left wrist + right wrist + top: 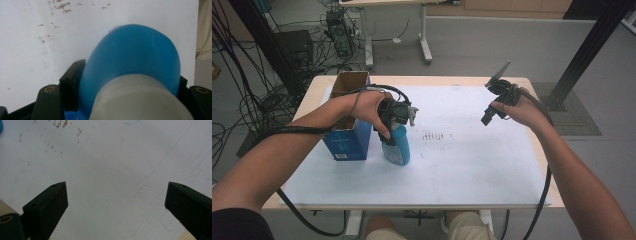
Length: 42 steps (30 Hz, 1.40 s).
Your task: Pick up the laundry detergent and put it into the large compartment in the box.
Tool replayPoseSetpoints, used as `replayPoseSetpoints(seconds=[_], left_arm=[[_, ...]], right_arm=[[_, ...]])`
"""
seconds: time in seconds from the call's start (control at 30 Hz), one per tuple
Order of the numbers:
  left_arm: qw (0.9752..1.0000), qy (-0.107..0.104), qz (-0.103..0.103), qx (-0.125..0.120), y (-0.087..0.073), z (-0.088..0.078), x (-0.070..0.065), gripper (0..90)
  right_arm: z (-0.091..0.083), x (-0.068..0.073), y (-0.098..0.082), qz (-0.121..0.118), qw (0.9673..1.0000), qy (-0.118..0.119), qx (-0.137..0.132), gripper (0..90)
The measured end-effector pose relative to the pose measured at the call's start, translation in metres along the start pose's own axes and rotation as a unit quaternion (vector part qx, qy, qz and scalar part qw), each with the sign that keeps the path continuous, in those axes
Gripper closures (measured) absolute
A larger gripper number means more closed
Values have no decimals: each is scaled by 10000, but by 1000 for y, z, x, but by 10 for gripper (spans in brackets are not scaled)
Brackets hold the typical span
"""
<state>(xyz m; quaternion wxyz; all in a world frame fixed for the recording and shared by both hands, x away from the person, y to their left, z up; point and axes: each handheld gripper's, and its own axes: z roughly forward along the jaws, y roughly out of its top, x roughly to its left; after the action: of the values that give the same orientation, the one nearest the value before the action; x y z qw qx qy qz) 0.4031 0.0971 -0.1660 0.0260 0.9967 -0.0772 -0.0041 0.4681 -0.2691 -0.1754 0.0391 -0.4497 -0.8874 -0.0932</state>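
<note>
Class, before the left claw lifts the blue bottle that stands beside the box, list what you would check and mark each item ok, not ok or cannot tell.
1. Left claw closed around the blue bottle near its neck: ok.
2. Grip firm enough to lift: cannot tell.
3. White cap on the bottle: ok; whether it is tight: cannot tell.
4. Bottle upright on the table: ok.
5. Blue box close beside the bottle, may get knocked: not ok.
6. Right claw open, holding nothing, well away: ok.
</note>
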Motion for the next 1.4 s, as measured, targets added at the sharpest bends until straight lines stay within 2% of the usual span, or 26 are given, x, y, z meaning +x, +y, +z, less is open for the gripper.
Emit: replayPoseSetpoints(seconds=[0.17, 0.6, 1.4], left_arm=[[10000, -16, 7, 76, 3, 0, 1, 336], [10000, -41, 75, 29, 1, 0, 2, 343], [9999, -65, 69, 103, 4, 0, 3, 348]], right_arm=[[1, 1, 2, -41, 10000, 6, 27, 48], [2, 2, 4, -67, 10000, 11, 40, 48], [2, 1, 4, -58, 10000, 23, 57, 48]])
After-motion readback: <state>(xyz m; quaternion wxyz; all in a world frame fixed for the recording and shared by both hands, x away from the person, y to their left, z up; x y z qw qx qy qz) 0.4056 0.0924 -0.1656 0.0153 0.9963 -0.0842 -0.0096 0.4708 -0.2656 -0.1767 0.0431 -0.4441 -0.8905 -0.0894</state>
